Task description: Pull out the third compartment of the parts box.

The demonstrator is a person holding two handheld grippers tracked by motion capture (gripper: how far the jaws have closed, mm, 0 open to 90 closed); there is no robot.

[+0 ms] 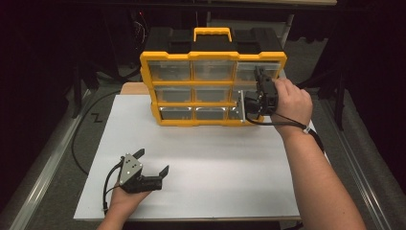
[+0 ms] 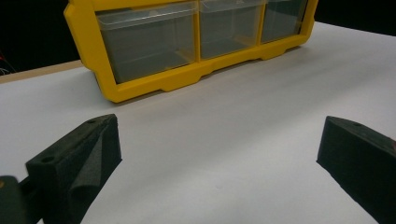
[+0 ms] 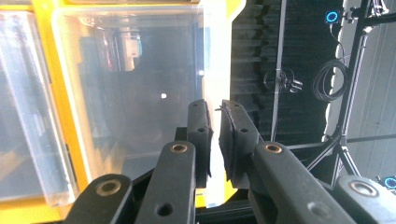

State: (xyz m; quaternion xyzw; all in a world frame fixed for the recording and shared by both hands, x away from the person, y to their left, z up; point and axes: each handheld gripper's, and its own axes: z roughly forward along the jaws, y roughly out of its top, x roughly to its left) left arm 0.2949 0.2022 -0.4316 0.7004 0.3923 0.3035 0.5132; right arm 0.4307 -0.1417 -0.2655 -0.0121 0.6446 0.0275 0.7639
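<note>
Right gripper [image 3: 215, 116] clenched on the right rim of a clear drawer [image 3: 126, 93] in the yellow organizer [image 1: 213, 88]; a hard tug could tip it. Left gripper [image 1: 155, 160] released.

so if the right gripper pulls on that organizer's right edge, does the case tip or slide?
Probably tips before it slides: the yellow organizer stands upright on a narrow base on the white board. Its clear drawers look empty, so likely light. The right gripper, closed high on the edge, adds leverage.
</note>
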